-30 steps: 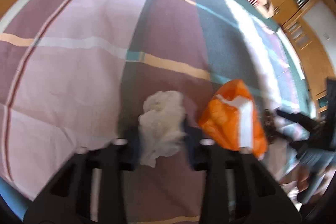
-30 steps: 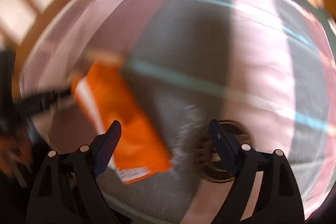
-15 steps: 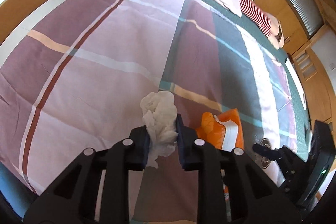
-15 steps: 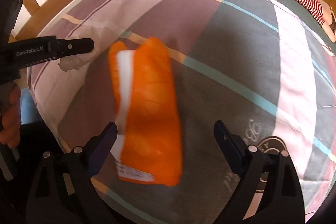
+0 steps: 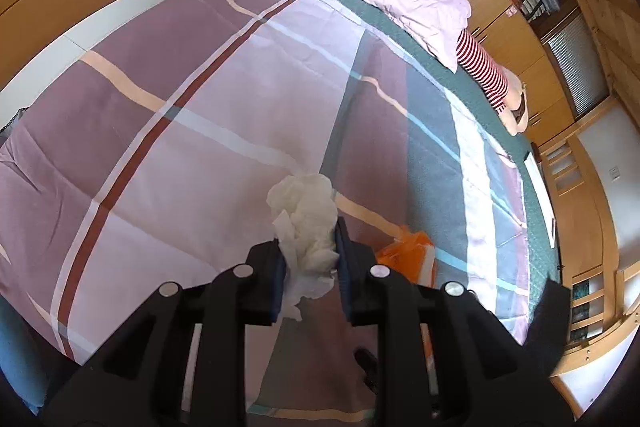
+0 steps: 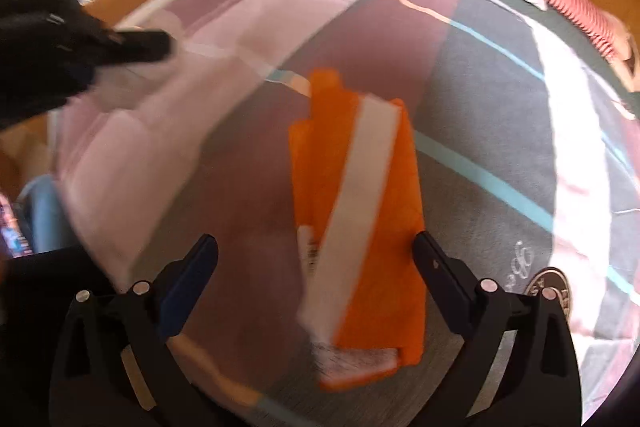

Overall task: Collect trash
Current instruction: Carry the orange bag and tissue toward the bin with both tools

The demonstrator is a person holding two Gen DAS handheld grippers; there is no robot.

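Tissue, crumpled and white, sits clamped in my left gripper, lifted above the striped bedspread. My right gripper hangs spread wide (view blurred) over the orange wrapper, which lies flat on the bedspread.

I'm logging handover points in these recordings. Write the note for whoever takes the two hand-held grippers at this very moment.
Left hand-held gripper: shut on the crumpled white tissue, held above the striped bedspread.
Right hand-held gripper: open, its fingers either side of the orange wrapper, not yet closed on it. The view is blurred, so contact is unclear.
Done: tissue picked up.
Left: grasp the orange wrapper lying on the bedspread, then probably carry both to a bin; none is in view.
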